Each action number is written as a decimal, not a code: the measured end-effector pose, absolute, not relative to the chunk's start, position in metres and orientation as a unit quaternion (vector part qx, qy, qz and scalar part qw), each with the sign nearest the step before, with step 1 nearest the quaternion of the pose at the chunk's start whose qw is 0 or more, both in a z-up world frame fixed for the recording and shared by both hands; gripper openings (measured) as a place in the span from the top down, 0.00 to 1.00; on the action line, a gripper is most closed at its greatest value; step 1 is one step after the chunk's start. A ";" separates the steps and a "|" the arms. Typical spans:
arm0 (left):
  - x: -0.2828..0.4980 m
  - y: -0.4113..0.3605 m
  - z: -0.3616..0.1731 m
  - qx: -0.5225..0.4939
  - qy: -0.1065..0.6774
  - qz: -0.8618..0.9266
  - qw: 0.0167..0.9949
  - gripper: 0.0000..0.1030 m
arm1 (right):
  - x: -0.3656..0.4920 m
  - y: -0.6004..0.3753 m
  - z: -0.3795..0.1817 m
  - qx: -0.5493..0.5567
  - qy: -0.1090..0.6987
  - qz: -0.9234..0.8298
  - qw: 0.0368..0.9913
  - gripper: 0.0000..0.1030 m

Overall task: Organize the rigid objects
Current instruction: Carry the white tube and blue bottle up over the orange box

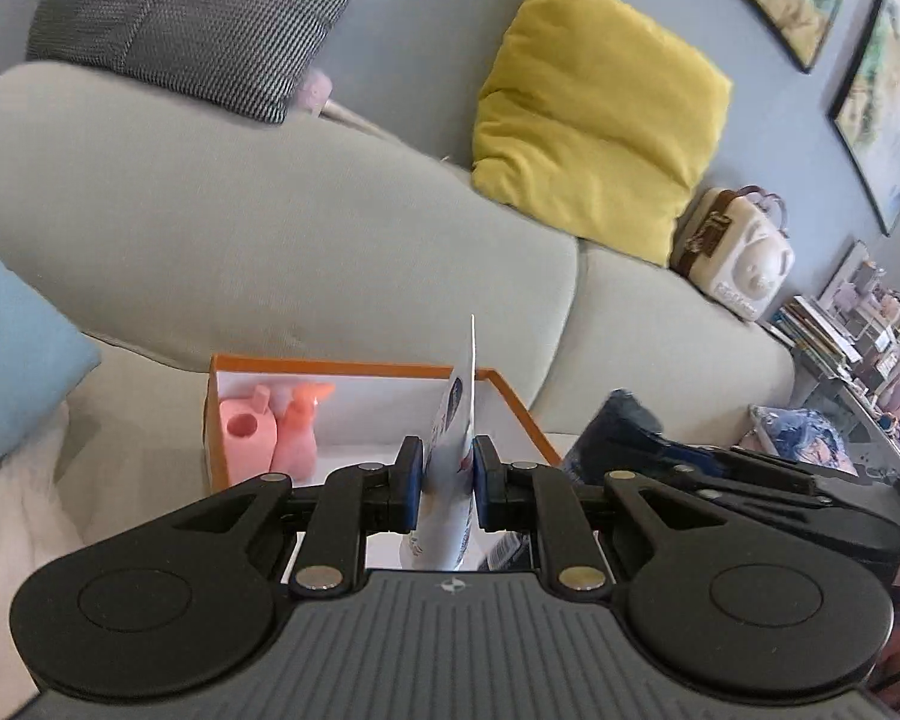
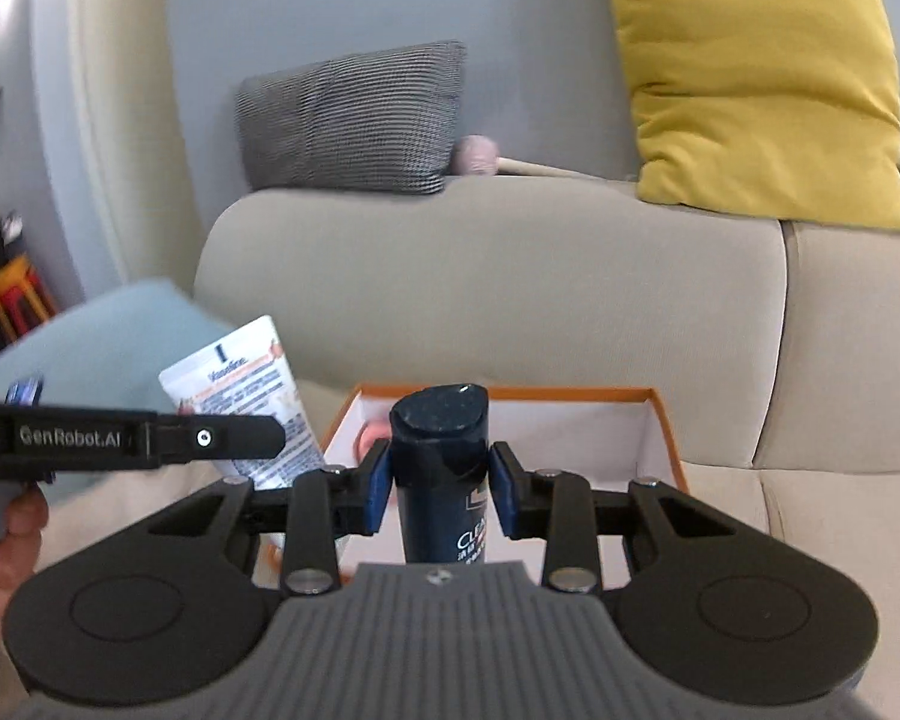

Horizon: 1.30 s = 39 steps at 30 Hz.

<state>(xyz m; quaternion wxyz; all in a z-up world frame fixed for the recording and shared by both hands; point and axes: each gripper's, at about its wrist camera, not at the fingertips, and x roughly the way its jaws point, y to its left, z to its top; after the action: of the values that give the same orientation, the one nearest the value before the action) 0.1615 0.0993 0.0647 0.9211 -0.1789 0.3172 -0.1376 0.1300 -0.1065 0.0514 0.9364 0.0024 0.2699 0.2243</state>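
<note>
My left gripper is shut on a white lotion tube, held edge-on above the near side of an orange-rimmed white box on the sofa seat. The tube also shows at the left of the right wrist view, behind the left gripper's body. Two pink bottles stand in the box's far left corner. My right gripper is shut on a dark navy shampoo bottle, held upright just in front of the box. The navy bottle shows blurred in the left wrist view.
A beige sofa carries a yellow cushion, a grey patterned cushion and a light blue cushion. A white case sits at the sofa's right end. A cluttered side table with books stands beyond.
</note>
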 end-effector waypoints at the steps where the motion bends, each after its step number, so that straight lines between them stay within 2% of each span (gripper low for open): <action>1: 0.174 0.100 0.061 -0.178 0.325 -0.139 0.918 0.82 | 0.140 -0.107 0.051 0.010 0.272 0.222 0.936 0.65; 11: 0.282 0.085 -0.002 -0.120 0.378 -0.119 0.910 0.82 | 0.245 -0.098 0.013 0.024 0.312 0.204 0.928 0.65; 18: 0.327 0.074 -0.036 -0.093 0.396 -0.135 0.904 0.82 | 0.311 -0.096 -0.029 0.040 0.350 0.201 0.914 0.66; 29: 0.333 0.052 -0.058 -0.038 0.397 -0.116 0.910 0.81 | 0.342 -0.100 -0.053 0.036 0.362 0.211 0.907 0.66; 39: 0.324 0.049 -0.053 -0.031 0.390 -0.122 0.912 0.81 | 0.348 -0.105 -0.056 0.035 0.355 0.223 0.907 0.66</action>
<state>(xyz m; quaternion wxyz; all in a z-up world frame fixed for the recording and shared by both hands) 0.3238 0.0486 -0.0525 0.9122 -0.0306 0.3900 -0.1215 0.3483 -0.1049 -0.0562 0.9073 0.0354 0.3548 0.2229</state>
